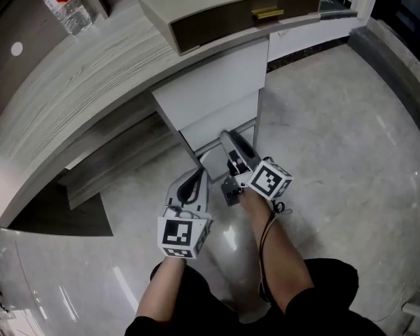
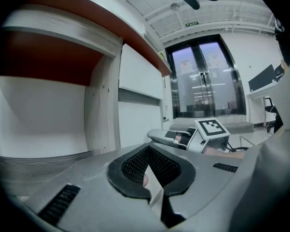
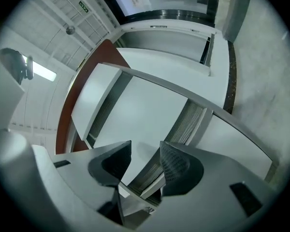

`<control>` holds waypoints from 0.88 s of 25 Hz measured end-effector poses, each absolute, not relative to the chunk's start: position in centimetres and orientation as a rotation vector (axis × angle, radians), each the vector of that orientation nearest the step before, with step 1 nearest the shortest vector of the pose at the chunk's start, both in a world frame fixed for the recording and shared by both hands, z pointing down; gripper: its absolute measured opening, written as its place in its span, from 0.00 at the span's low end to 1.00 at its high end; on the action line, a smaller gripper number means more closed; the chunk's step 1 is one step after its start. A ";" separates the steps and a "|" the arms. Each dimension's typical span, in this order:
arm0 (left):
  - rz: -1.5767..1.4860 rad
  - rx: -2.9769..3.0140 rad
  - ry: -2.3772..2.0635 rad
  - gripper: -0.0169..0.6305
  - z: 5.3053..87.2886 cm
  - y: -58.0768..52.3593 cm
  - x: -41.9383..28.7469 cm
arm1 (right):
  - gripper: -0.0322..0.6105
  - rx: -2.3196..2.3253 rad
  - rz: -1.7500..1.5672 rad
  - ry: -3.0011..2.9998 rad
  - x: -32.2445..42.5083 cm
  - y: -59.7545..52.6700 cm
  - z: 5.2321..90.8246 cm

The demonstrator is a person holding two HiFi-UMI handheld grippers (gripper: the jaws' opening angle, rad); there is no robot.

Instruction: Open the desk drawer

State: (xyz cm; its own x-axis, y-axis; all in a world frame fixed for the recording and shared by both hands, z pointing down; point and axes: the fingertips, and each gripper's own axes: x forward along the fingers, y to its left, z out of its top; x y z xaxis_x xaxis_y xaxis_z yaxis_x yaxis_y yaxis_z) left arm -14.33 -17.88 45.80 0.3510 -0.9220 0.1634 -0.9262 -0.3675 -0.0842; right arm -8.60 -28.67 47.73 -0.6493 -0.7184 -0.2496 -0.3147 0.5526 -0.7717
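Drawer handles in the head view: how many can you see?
1. A gold handle sits on the dark drawer front at the top of the view. The white panels below it show none; others may be hidden.

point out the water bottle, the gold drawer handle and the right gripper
water bottle [image 1: 70,9], head view, middle of its body
gold drawer handle [image 1: 267,12], head view, middle of the bar
right gripper [image 3: 145,143], right gripper view, midway between its open fingers

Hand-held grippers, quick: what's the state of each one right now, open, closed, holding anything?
Left hand-held gripper: closed, holding nothing.
Right hand-held gripper: open, nothing between its jaws.
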 end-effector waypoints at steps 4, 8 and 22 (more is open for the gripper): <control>0.262 2.549 -1.745 0.03 46.6 -17.9 -14.0 | 0.31 -0.805 -0.965 2.230 -8.6 -28.5 47.8; 0.270 2.539 -1.721 0.03 47.7 -17.8 -13.6 | 0.32 -0.815 -0.963 2.219 -8.2 -28.8 48.0; 0.281 2.521 -1.701 0.03 48.4 -17.0 -13.6 | 0.33 -0.748 -0.988 2.177 -8.2 -30.2 49.1</control>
State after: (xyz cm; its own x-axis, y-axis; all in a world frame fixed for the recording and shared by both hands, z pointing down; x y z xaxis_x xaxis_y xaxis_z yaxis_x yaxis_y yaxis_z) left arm -13.60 -16.99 48.45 0.3639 -0.9096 0.2005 -0.9258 -0.3769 -0.0298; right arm -8.18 -30.16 49.08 -0.6433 -0.7027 -0.3040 -0.2340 0.5585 -0.7958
